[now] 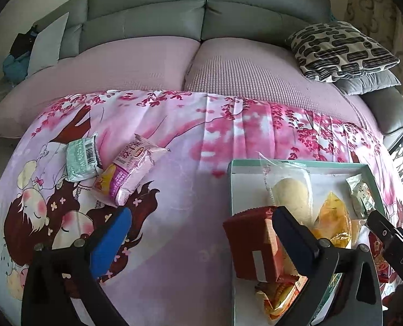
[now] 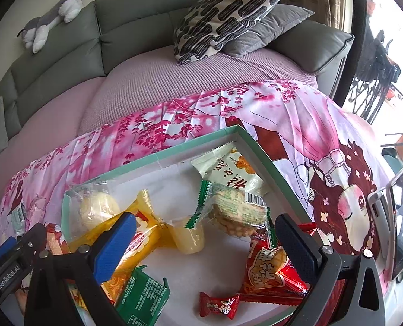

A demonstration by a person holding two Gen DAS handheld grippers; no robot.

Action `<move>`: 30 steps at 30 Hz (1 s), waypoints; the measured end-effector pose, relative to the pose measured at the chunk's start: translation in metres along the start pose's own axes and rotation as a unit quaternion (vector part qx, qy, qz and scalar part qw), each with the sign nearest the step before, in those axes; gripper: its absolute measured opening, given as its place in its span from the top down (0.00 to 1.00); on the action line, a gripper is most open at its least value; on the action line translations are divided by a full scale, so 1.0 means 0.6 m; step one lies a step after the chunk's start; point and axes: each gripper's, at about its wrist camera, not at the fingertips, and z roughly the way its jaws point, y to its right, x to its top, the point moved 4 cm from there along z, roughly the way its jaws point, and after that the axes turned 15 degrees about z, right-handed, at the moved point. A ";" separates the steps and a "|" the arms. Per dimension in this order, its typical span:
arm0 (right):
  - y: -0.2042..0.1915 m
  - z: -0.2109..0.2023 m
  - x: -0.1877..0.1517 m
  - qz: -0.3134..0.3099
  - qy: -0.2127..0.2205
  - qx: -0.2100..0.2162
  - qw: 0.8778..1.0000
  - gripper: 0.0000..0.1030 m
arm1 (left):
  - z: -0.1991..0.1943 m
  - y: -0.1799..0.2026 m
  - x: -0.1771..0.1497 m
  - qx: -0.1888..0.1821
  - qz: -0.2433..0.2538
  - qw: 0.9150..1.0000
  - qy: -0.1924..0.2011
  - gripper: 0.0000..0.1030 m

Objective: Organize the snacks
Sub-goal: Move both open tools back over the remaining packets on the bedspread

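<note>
A teal-rimmed box tray point(image 1: 296, 163) point(image 2: 174, 150) lies on a pink cartoon cloth and holds several wrapped snacks. A pale green packet point(image 1: 82, 157) and a pink packet point(image 1: 125, 175) lie loose on the cloth to the left of the tray. My left gripper point(image 1: 201, 225) is open and empty, its right finger over a red-brown box point(image 1: 251, 247) at the tray's left edge. My right gripper point(image 2: 205, 233) is open and empty above the tray, over a yellow packet point(image 2: 144, 233), a jelly cup point(image 2: 190, 237), a rice cake point(image 2: 239, 214) and a red packet point(image 2: 269, 271).
A grey sofa point(image 1: 201, 16) with a pink cover stands behind the table. Patterned and grey cushions point(image 1: 342, 49) lie at its right end. A plush toy point(image 2: 52, 16) lies on the sofa back. A phone on a stand point(image 2: 399, 217) is at the right.
</note>
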 end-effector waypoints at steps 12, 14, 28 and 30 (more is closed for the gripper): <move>-0.048 -0.023 -0.004 -0.023 0.021 0.018 0.999 0.00 | 0.000 -0.061 -0.010 0.035 -0.029 0.999 -0.019 0.00; -0.067 -0.028 -0.010 -0.035 0.023 0.030 0.999 0.00 | -0.001 -0.076 -0.013 0.044 -0.036 0.998 -0.021 0.00; -0.211 -0.050 -0.081 -0.126 0.017 0.096 0.987 0.00 | -0.014 -0.215 -0.053 0.102 -0.117 0.987 -0.039 0.00; -0.231 -0.052 -0.095 -0.141 0.014 0.102 0.985 0.00 | -0.017 -0.229 -0.060 0.104 -0.125 0.986 -0.041 0.00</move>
